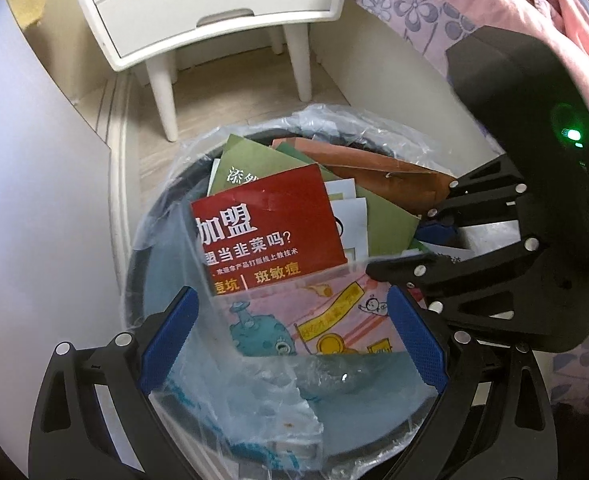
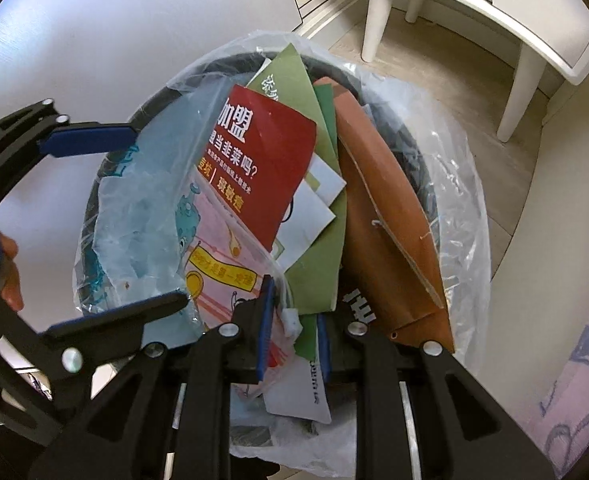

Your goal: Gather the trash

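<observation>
A round black trash bin [image 1: 166, 204] [image 2: 106, 160] lined with a clear plastic bag [image 1: 230, 396] [image 2: 462, 184] holds paper trash: a red leaflet [image 1: 270, 220] [image 2: 262, 160], a pink cartoon sheet [image 1: 318, 320] [image 2: 222, 264], green sheets [image 1: 254, 156] [image 2: 318, 264] and a brown paper bag [image 1: 382, 172] [image 2: 386, 220]. My left gripper [image 1: 290, 340] is open, its blue pads straddling the bin's near rim and bag edge. My right gripper [image 2: 292, 340] [image 1: 434, 236] is nearly shut on the bag's edge and paper at the bin's rim.
A white nightstand [image 1: 214, 12] [image 2: 494, 4] on legs stands behind the bin on wood-look floor. A white panel [image 1: 34, 200] is at the left. A bed with floral sheet [image 1: 426, 4] and pink blanket [image 1: 574, 20] is at the right.
</observation>
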### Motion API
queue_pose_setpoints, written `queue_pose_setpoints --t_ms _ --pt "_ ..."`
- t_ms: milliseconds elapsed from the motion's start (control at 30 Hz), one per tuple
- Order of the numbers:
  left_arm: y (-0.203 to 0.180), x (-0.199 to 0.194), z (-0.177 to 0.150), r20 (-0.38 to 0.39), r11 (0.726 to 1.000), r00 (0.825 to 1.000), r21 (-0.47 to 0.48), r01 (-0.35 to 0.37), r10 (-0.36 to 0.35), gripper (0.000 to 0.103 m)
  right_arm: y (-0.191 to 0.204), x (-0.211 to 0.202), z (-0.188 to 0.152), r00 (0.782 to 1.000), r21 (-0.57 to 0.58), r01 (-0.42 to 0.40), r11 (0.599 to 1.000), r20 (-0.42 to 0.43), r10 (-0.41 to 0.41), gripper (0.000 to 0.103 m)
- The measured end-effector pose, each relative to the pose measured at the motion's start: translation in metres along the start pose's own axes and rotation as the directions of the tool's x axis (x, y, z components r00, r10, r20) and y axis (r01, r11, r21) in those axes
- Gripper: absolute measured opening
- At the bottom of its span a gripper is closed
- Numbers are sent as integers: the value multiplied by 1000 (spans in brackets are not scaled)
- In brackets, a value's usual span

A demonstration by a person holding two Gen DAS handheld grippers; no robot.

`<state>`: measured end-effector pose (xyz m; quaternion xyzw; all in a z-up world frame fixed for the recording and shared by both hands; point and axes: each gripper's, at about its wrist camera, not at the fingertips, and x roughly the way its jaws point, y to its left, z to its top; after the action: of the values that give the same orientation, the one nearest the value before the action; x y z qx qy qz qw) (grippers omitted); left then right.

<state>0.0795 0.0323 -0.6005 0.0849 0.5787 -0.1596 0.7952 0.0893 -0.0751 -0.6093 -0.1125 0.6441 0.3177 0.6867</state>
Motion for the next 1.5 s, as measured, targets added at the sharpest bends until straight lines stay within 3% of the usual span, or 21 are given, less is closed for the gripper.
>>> queue_pose_setpoints --t_ms 267,467,633,1033,1367,1500 --pt "0 29 2 -34 996 998 78 48 -45 92 8 5 0 999 -49 31 998 -6 -31 19" --pt "13 48 7 -78 994 993 57 89 -85 92 12 8 5 998 -37 53 998 -41 -54 19" --pt "20 61 5 -120 995 988 24 97 -94 92 18 13 8 994 -47 85 995 -66 -88 19" --pt "15 59 -8 -100 997 993 37 73 -69 93 20 13 7 993 -48 99 994 -53 -102 19" --pt "9 25 -18 -70 998 997 41 39 -36 93 27 3 -2 997 -59 63 996 -39 -66 31" --pt "11 11 -28 -70 999 997 27 29 -27 93 33 -2 -4 998 -66 54 996 -31 -56 48"
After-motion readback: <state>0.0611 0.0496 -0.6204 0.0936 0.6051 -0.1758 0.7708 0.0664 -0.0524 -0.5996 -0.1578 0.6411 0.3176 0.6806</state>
